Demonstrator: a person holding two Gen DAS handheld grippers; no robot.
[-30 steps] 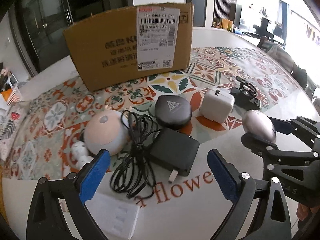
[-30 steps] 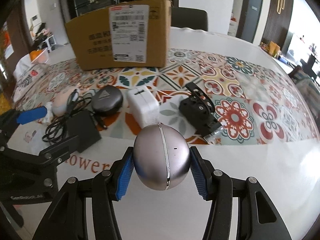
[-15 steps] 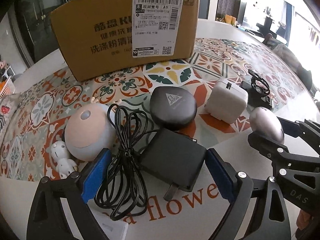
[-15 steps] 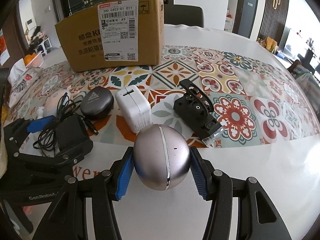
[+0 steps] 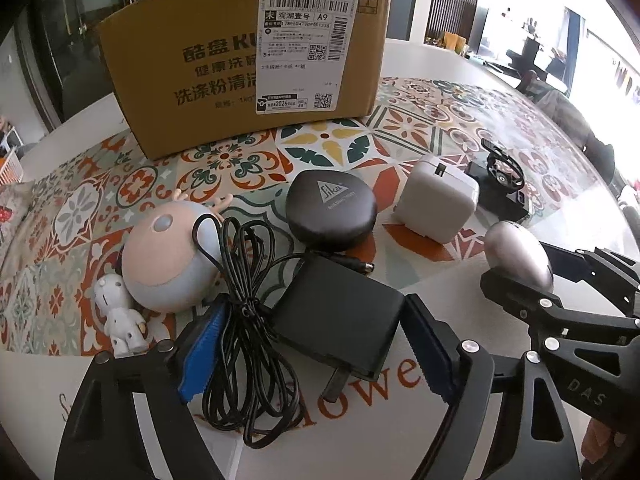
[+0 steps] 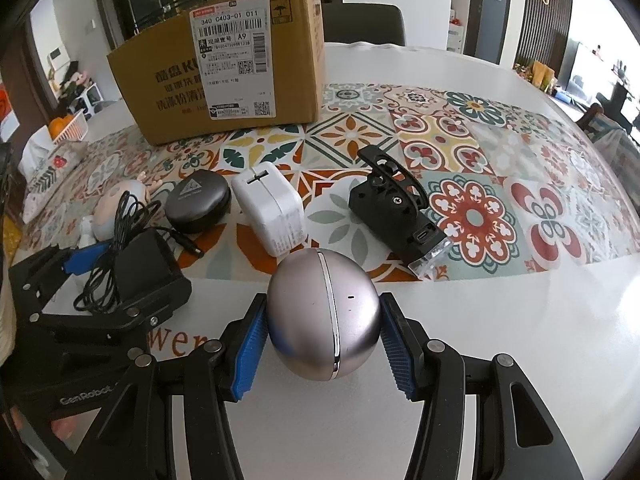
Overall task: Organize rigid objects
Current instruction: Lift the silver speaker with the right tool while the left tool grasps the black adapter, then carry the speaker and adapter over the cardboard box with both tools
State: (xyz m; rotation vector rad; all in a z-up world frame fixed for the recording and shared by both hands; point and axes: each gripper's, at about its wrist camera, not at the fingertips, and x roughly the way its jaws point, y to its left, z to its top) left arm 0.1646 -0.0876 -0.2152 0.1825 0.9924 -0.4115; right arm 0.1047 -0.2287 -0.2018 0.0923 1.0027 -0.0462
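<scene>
The tabletop (image 6: pixel 500 320) is white, with a mat (image 6: pixel 472 152) of floral tiles in red, orange, green and yellow. The cardboard box (image 5: pixel 160 80) is brown. The egg (image 6: pixel 320 316) is silver, the adapter (image 5: pixel 340 316) black, the charger (image 5: pixel 436 204) white.

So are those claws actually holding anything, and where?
The right gripper clamps the silver ball by its sides; the left gripper's jaws are closing around the black adapter.

From my left camera, the cardboard box (image 5: pixel 244 68) hides its printed text behind the shipping label (image 5: pixel 304 40), whose fine print I cannot read. The cable (image 5: pixel 240 320) covers part of the black adapter (image 5: pixel 340 316). Background furniture stays blurred.
</scene>
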